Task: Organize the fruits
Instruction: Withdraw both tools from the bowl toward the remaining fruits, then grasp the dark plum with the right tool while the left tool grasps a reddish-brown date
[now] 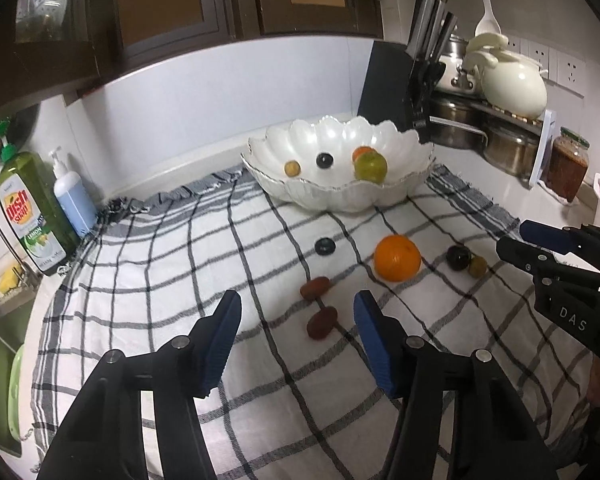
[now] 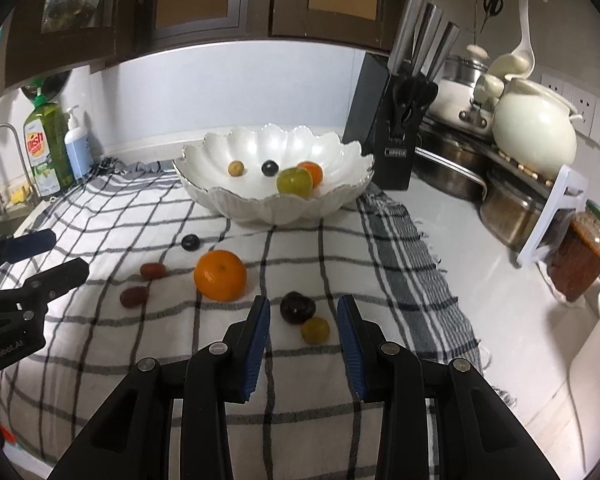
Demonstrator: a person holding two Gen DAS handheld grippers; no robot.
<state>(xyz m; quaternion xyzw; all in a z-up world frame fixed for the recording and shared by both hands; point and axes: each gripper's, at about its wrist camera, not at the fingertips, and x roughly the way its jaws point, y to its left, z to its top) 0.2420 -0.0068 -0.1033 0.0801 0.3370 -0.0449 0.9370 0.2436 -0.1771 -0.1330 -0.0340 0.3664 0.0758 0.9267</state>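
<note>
White scalloped bowl [image 2: 274, 200] holds four fruits; near red date [image 1: 322, 322] lies long axis left-right; left gripper [image 1: 298, 340] and right gripper [image 2: 303, 330] gape empty.

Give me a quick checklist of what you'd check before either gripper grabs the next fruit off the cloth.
1. Right gripper open and empty: ok.
2. Left gripper open and empty: ok.
3. Target between the right fingers: not ok; both the dark plum and the small green fruit sit there, touching.
4. Left target lined up: ok; a red fruit lies between its fingers.
5. Room in the white bowl: ok; four fruits inside, much bare.
6. Orange clear of both grippers: ok.
</note>
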